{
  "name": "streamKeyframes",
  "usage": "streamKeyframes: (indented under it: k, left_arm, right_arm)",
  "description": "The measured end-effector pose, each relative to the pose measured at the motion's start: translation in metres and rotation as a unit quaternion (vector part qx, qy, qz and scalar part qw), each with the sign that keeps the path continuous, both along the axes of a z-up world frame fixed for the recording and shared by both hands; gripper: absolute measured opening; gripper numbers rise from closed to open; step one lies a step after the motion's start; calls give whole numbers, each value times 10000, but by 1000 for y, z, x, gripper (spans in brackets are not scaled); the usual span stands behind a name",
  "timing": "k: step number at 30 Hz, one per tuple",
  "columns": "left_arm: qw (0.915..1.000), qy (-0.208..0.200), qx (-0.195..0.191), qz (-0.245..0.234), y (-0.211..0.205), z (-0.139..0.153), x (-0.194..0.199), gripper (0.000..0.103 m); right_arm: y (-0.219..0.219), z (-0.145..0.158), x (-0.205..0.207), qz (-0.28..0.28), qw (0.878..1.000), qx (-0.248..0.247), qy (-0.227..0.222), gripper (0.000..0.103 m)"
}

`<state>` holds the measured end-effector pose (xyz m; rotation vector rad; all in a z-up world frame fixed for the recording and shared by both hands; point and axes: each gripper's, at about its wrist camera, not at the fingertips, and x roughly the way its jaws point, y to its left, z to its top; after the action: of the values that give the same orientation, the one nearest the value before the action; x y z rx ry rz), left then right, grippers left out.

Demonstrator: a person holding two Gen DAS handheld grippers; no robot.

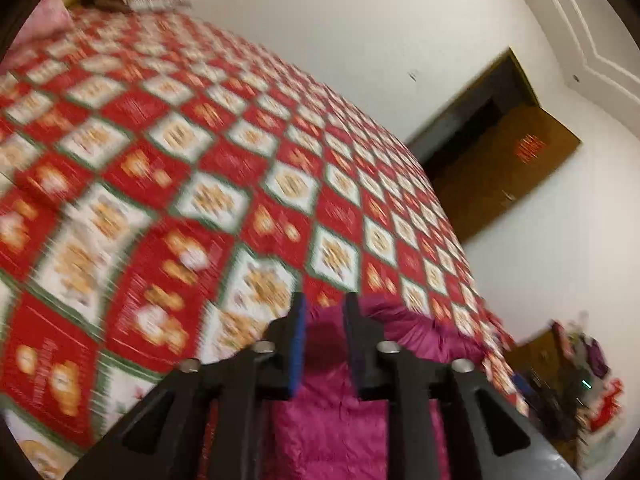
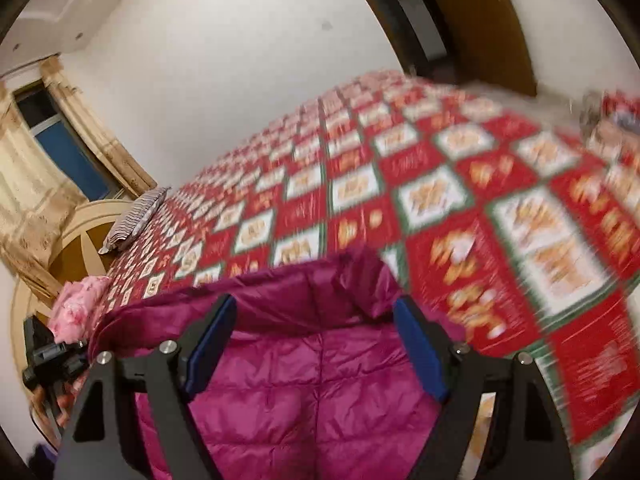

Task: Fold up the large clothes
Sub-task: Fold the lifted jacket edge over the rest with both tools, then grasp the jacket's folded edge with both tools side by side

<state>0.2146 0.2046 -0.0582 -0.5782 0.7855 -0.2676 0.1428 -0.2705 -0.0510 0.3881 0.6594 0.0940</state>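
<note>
A magenta quilted down jacket (image 2: 312, 396) lies at the near edge of a bed with a red, white and green patterned cover (image 2: 400, 184). My right gripper (image 2: 316, 312) is open, its blue-padded fingers standing wide apart over the jacket's upper edge. In the left wrist view the jacket (image 1: 328, 432) shows below and between the fingers. My left gripper (image 1: 325, 308) has its jaws close together with magenta fabric between them. Both views are blurred by motion.
The bed cover (image 1: 200, 160) fills most of the left wrist view. A striped pillow (image 2: 136, 216) and a pink pillow (image 2: 80, 304) lie at the headboard end. A wooden door (image 1: 504, 176) stands open in the white wall. Cluttered items (image 1: 580, 380) sit at the right.
</note>
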Motion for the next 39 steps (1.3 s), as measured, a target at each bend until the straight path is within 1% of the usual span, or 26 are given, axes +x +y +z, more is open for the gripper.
streamKeyframes:
  k: [1,2,3,5,6,7,8,9,10,12,13,15,16,17,20,24,26,28,30,31,32,34,37,39]
  left_arm:
    - [9999,-12,96,127,-1,4,0,47]
    - [9995,-25,225,214,-6,8,0,48]
    - [9990,-67,437,112,-21,11,1,48]
    - [9959,-125,838,-307,-54,12,6,48]
    - [9927,-154,1070,-528,-81,10,8,48]
    - [9907,-146,1190,-648,-100,6,10,48]
    - [9888,-123,1287,-749,-122,0,12,48]
    - [9875,-106,1354,-798,-133,-6,14,48]
    - [9850,-80,1509,-834,-151,-15,17,48]
    - [9791,-14,1842,-860,-174,-31,23,48]
    - [9747,11,2054,-886,-183,-41,27,48]
    - [9680,55,2367,-833,-188,-58,32,48]
    - [9678,35,2383,-807,-187,-64,34,48]
    - [9689,-5,2348,-787,-183,-68,34,48]
    - [9719,-123,2227,-749,-181,-80,36,49]
    - [9762,-155,2047,-700,-180,-90,42,49]
    - [9784,-122,1936,-712,-178,-93,47,49]
    - [9790,-118,1908,-708,-178,-94,46,49]
    - [9794,-115,1886,-712,-177,-94,46,49]
    - [9795,-114,1881,-711,-177,-94,46,49]
    - [9795,-114,1880,-711,-178,-94,46,49]
    - [9793,-118,1891,-711,-177,-94,46,49]
    - [9786,-131,1925,-717,-178,-94,45,49]
    - [9781,-125,1951,-712,-178,-94,45,49]
  right_arm:
    - [5,4,-1,66,9998,-170,13,81]
    - [15,10,-2,185,9988,-445,78,76]
    - [27,12,-1,318,9968,-714,158,73]
    - [48,14,6,556,9929,-1034,184,58]
    - [62,14,14,661,9907,-1177,190,55]
    - [72,11,22,726,9889,-1278,210,53]
    - [82,6,32,751,9877,-1346,264,53]
    - [94,-1,48,784,9860,-1424,384,52]
    - [97,-9,57,756,9849,-1498,438,52]
    - [111,-35,81,593,9793,-1838,605,52]
    - [114,-45,86,575,9761,-1986,667,51]
    - [118,-68,92,565,9694,-2258,784,47]
    - [118,-75,92,527,9660,-2391,831,47]
    - [117,-80,90,512,9669,-2374,778,47]
    - [112,-84,89,452,9714,-2238,659,47]
    - [108,-92,97,443,9757,-2030,699,47]
    - [109,-91,98,450,9754,-2024,743,47]
    - [110,-91,99,500,9751,-2017,777,47]
    - [106,-87,97,565,9736,-2049,835,43]
    - [101,-84,95,586,9714,-2142,845,42]
    - [93,-80,91,477,9696,-2249,839,42]
    - [66,-76,83,97,9697,-2290,843,42]
    - [32,-84,77,-243,9737,-2041,983,42]
    - [23,-91,75,-270,9770,-1894,944,42]
